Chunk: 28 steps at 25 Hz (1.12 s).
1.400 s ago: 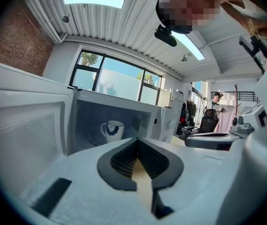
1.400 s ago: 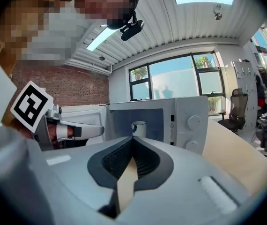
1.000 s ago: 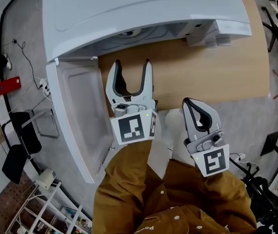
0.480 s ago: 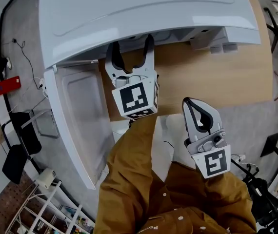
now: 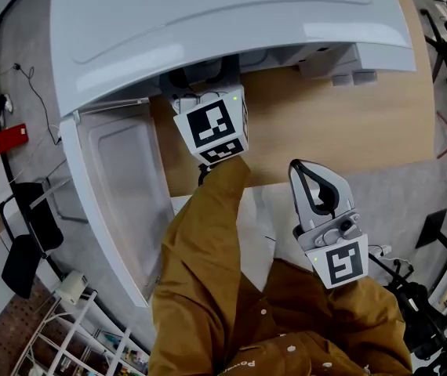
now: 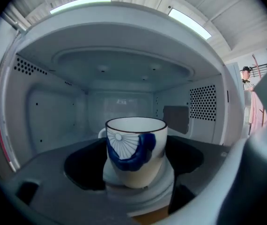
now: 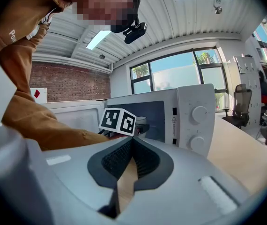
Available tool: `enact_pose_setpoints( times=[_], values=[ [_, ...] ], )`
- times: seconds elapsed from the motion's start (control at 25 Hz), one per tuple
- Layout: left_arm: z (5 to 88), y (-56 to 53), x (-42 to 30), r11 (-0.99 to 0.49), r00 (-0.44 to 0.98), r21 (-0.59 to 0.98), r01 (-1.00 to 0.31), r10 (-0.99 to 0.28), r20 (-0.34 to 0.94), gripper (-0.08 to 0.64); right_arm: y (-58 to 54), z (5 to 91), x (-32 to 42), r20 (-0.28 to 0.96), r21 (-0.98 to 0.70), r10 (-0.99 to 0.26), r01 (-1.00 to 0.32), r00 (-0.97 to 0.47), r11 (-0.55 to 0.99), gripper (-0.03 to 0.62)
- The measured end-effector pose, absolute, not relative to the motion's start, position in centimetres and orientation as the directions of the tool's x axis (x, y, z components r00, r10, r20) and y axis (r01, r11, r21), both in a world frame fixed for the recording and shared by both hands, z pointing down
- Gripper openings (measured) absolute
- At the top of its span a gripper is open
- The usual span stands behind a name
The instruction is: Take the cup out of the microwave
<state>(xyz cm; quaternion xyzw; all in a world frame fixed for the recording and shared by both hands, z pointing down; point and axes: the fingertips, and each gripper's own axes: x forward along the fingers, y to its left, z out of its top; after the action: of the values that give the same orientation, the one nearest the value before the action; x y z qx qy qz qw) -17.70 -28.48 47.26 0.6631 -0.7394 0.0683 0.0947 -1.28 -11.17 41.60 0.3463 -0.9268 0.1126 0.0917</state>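
Observation:
A white cup [image 6: 136, 151] with a blue fan pattern stands upright on the turntable inside the white microwave [image 5: 223, 22]. Its door [image 5: 121, 194] hangs open to the left. My left gripper [image 6: 136, 161] reaches into the cavity with its jaws opening. The cup sits between the dark pads [image 6: 84, 168], which do not press on it. In the head view only this gripper's marker cube [image 5: 210, 129] shows; the jaws are hidden under the microwave's top. My right gripper [image 5: 305, 168] hovers by the table's near edge, shut and holding nothing. From the right gripper view the cup [image 7: 141, 122] shows just past the cube [image 7: 118, 121].
The microwave stands on a wooden table [image 5: 341, 116], whose bare top stretches to the right. On the floor to the left are a black chair [image 5: 31, 225], cables and a red object [image 5: 4, 141]. A person [image 6: 247, 81] stands in the background beyond the microwave's right side.
My left gripper has moved forward from the table's edge into the microwave opening, so its jaws are now hidden under the top. The right gripper has stayed put.

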Motion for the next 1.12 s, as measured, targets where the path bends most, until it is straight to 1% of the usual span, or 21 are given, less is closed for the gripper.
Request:
enact_pose_setpoints(
  times=[0.24,0.4,0.64,0.84,1.12],
  values=[
    [47.8,-29.1,-18.1,0.129,-0.124,0.003,-0.992,-0.959,0.254,0.380,-11.0,41.8,-0.8,0.258,-0.141,-0.618,-0.662,-0.743,0.736,0.006],
    [47.8,-29.1,-18.0,0.117,-0.112,0.004,-0.993,-0.960,0.258,0.377,-10.9,41.9,-0.5,0.263,-0.138,-0.616,-0.661,-0.743,0.738,0.006],
    [47.5,-27.9,-17.8,0.094,-0.093,-0.005,-0.996,-0.969,0.231,0.377,-10.5,41.9,-0.7,0.265,-0.136,-0.609,-0.654,-0.747,0.744,0.006],
    [45.6,-26.1,-17.6,0.080,-0.081,-0.011,-0.997,-0.979,0.187,0.377,-10.3,41.6,-0.7,0.259,-0.129,-0.610,-0.653,-0.749,0.747,0.006],
    [44.1,-21.8,-16.3,0.072,-0.070,0.005,-0.997,-0.980,0.188,0.377,-10.4,39.8,-1.0,0.219,-0.116,-0.620,-0.651,-0.754,0.750,0.006]
  ],
)
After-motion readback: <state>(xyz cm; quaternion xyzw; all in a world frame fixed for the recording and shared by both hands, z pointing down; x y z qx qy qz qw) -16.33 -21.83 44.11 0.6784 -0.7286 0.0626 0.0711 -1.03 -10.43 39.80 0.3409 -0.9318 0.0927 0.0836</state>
